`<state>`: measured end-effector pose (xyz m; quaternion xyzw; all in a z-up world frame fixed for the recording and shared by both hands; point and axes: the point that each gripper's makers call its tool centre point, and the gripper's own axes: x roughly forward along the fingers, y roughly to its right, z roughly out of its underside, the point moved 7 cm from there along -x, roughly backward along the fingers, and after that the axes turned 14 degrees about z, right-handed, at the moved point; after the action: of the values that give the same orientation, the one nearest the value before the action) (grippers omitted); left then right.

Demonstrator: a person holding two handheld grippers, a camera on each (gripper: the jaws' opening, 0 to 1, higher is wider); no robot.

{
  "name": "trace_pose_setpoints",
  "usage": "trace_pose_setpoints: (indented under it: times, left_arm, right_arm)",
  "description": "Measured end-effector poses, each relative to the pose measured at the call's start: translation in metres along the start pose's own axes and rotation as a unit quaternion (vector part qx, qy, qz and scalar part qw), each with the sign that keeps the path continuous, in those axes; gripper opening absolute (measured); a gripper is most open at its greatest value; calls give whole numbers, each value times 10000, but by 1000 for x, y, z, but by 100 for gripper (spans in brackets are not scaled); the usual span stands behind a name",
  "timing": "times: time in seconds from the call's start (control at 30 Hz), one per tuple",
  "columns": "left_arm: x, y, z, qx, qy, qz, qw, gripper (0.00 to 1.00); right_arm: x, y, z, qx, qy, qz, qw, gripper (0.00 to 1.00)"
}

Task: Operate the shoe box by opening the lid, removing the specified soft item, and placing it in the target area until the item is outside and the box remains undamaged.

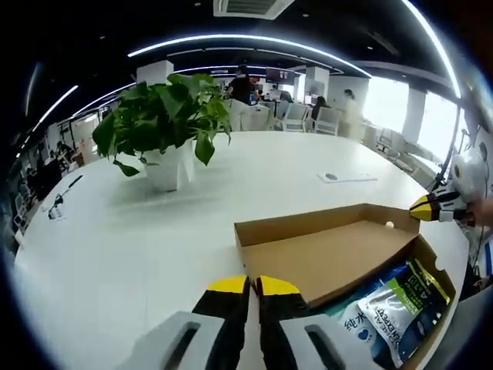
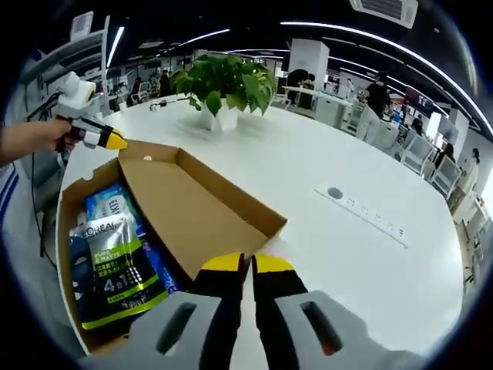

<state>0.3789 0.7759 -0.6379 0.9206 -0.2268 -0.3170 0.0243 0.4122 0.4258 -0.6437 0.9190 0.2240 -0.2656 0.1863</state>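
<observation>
An open cardboard shoe box [image 1: 431, 258] [image 2: 69, 202] lies on the white table. Its lid [image 1: 327, 250] [image 2: 196, 204] is folded back, brown inside up. Soft packs lie inside: a green, white and dark pouch [image 1: 404, 304] [image 2: 115, 266] and a blue one [image 1: 358, 327] [image 2: 108, 202]. My left gripper [image 1: 253, 286] is shut, its yellow tips at the lid's near edge; in the right gripper view the left gripper [image 2: 114, 141], held by a hand, is by the box's far corner. My right gripper [image 2: 248, 263] is shut at the lid's edge and, seen from the left gripper view, the right gripper [image 1: 420, 208] is at the far corner.
A potted green plant [image 1: 166, 131] [image 2: 223, 89] in a white pot stands mid-table beyond the box. A flat socket strip [image 2: 362, 212] [image 1: 347, 177] lies on the table. A small dark object [image 1: 62, 200] sits near the left edge. People and chairs are behind the table.
</observation>
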Motion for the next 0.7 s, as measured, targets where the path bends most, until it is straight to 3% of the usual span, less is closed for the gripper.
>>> trace_pose_setpoints:
  times: [0.3,0.7]
  left_arm:
    - [-11,8,-5,85,7,13,10000,17]
    - [-28,40,3,221,-287,312,9989,26]
  right_arm:
    - [-16,-6,-1,-165,8,-130,9998,14]
    - [-49,-11,14,-17,-103,-375,9992,29]
